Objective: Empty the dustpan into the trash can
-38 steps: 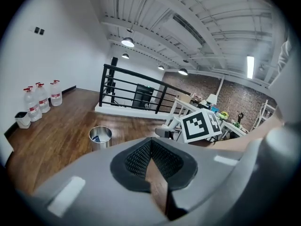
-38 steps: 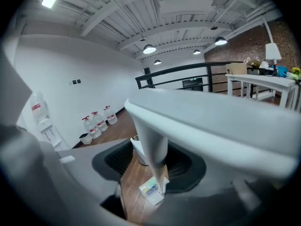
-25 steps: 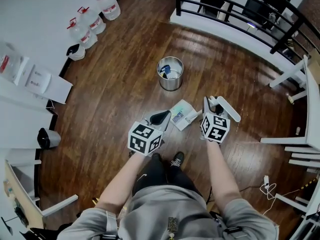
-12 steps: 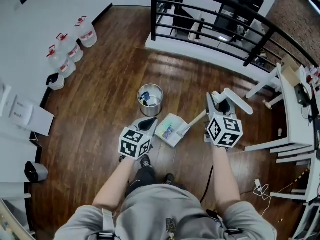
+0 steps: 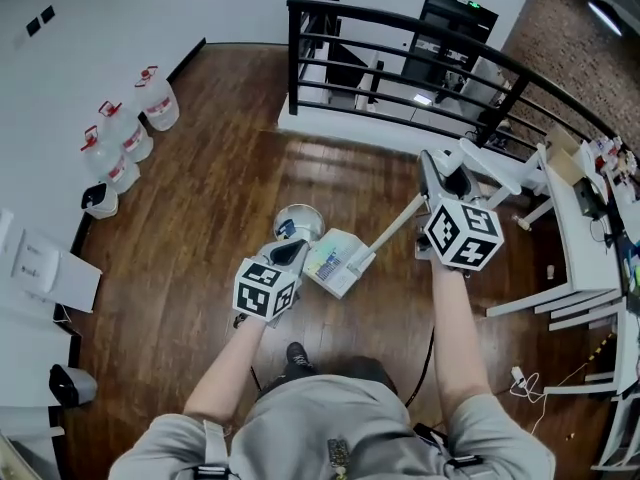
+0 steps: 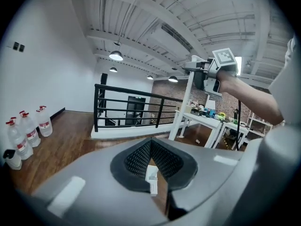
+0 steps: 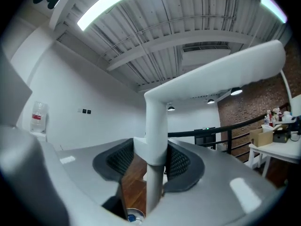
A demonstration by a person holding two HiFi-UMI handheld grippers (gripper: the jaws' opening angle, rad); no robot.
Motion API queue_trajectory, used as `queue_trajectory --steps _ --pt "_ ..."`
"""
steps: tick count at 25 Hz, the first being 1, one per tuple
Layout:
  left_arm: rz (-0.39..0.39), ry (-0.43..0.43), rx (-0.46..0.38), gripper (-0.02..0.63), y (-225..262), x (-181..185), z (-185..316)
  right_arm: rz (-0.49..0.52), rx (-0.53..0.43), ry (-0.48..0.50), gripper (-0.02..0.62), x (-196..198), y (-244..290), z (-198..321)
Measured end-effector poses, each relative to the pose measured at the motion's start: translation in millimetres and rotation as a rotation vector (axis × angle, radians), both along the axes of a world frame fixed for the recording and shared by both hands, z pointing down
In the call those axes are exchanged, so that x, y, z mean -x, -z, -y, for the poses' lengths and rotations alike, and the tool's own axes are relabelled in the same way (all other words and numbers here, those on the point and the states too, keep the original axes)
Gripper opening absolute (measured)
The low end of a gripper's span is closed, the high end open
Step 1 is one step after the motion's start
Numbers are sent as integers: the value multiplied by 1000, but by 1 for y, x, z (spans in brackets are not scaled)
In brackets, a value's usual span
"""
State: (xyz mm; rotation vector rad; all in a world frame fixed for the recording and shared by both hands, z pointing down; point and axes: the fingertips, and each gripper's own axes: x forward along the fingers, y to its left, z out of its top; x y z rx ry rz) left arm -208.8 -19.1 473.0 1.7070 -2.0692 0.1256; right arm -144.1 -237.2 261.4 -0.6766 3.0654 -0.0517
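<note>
A white dustpan (image 5: 335, 260) with bits of litter in it hangs above the wood floor. Its long handle (image 5: 395, 226) slants up to my right gripper (image 5: 440, 180). That gripper is shut on the handle's top (image 7: 155, 126), which stands upright between the pads and bends off to the right. My left gripper (image 5: 292, 252) sits at the pan's left corner, jaws closed on a thin white edge (image 6: 151, 175). The steel trash can (image 5: 300, 218) stands just beyond the pan, partly hidden by the left gripper. Its rim (image 7: 133, 216) also shows below the right jaws.
A black railing (image 5: 400, 58) runs across the far side. Water jugs (image 5: 120, 133) line the left wall. White table frames (image 5: 540, 298) stand at the right, with a cable (image 5: 520, 378) on the floor near them. The person's shoe (image 5: 297, 353) is below the pan.
Both grippers have risen with the dustpan, the right one much higher, so the handle now slants steeply. The pan has come close to the trash can.
</note>
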Motion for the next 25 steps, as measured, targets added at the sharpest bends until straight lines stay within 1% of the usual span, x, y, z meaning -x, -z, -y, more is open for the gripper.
queue_trajectory --steps 3,6,10,13,16,19,22,25 --pt "1 22 -11 -12 2 21 -2 7 -8 6 178 29 2 2" --pt "-1 49 -12 -12 2 39 -4 0 -6 12 176 56 -7 7" --pt "8 79 0 -12 -1 66 -6 -2 -16 27 176 94 -21 12" --pt "10 107 20 -12 -3 91 -4 -10 -27 58 174 126 -28 11" --pt "7 118 43 -12 -6 108 11 -44 -32 99 173 152 -39 12" --pt "6 125 41 -12 -7 125 36 -74 -53 147 173 178 -47 12" --pt "7 129 44 -12 -7 139 54 -84 -85 188 173 201 -46 9" --pt "9 149 40 -12 -3 158 62 -79 -97 216 172 225 -43 8"
